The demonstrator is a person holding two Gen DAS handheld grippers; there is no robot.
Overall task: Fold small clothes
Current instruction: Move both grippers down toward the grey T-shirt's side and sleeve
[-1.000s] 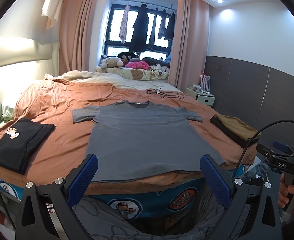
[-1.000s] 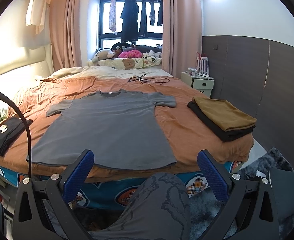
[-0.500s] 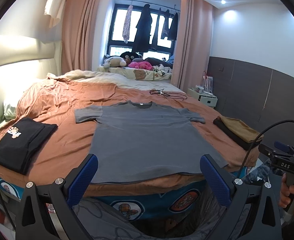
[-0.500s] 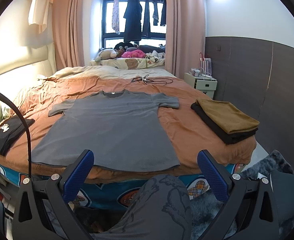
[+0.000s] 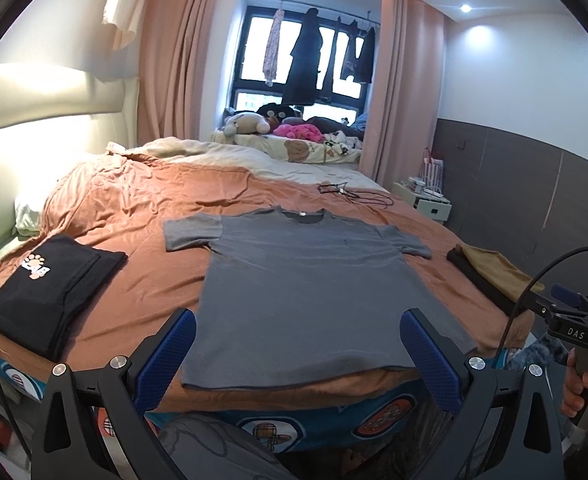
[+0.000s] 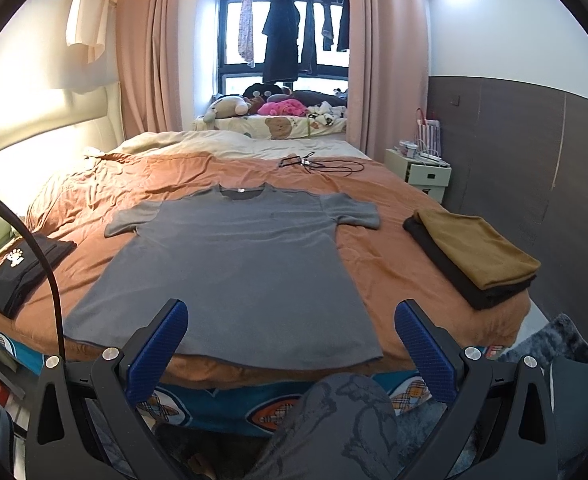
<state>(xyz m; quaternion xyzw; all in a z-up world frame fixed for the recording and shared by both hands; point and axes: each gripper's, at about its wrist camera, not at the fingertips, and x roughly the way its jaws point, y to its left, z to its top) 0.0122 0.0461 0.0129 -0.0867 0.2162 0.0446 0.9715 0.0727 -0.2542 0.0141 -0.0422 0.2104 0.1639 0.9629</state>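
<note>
With my left gripper (image 5: pixel 297 350) and right gripper (image 6: pixel 292 340) both spread wide and empty, I judge the flat grey short-sleeved T-shirt (image 5: pixel 302 280) on the rust-orange bedspread (image 5: pixel 134 216) light, limp; I'd pinch its hem corners.

The left gripper (image 5: pixel 298 350) and right gripper (image 6: pixel 292 340) both stand wide open at the bottom of their frames, holding nothing.
</note>
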